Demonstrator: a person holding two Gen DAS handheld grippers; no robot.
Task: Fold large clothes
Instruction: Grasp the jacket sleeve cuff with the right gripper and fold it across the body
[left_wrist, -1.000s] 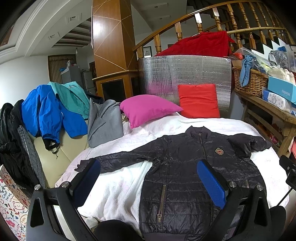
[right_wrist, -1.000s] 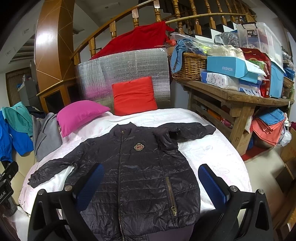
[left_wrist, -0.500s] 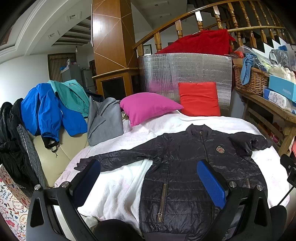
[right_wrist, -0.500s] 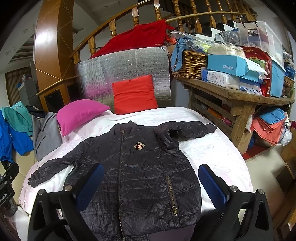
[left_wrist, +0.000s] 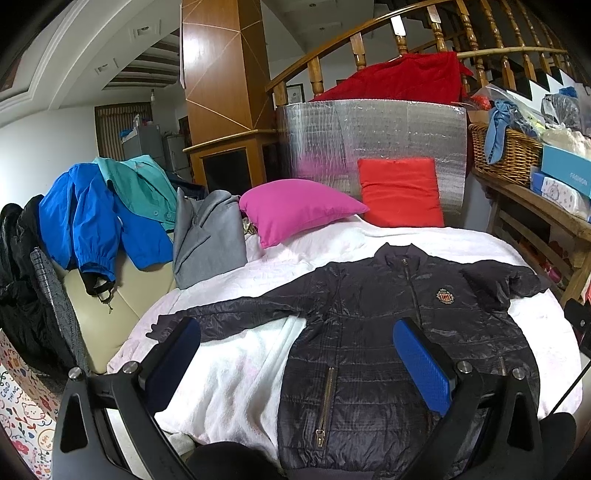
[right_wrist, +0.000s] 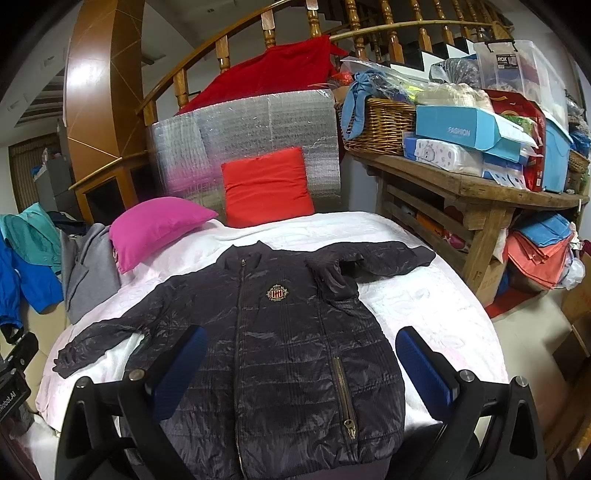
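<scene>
A black quilted jacket (left_wrist: 384, 332) lies front up and zipped on a white blanket (left_wrist: 243, 369), also in the right wrist view (right_wrist: 280, 339). Its left sleeve (right_wrist: 96, 343) stretches out flat toward the left; its right sleeve (right_wrist: 373, 258) is bent back near the shoulder. My left gripper (left_wrist: 295, 354) is open and empty, above the jacket's left hem side. My right gripper (right_wrist: 301, 362) is open and empty, above the jacket's lower body. Neither touches the jacket.
A pink pillow (left_wrist: 295, 206) and a red pillow (left_wrist: 400, 192) sit at the blanket's far end. Blue, teal and grey clothes (left_wrist: 110, 214) hang over a sofa back on the left. A wooden bench (right_wrist: 476, 199) with boxes and a basket stands on the right.
Both grippers have risen or tilted slightly, so the jacket sits a little lower in both views. The jacket has not moved and both grippers stay open.
</scene>
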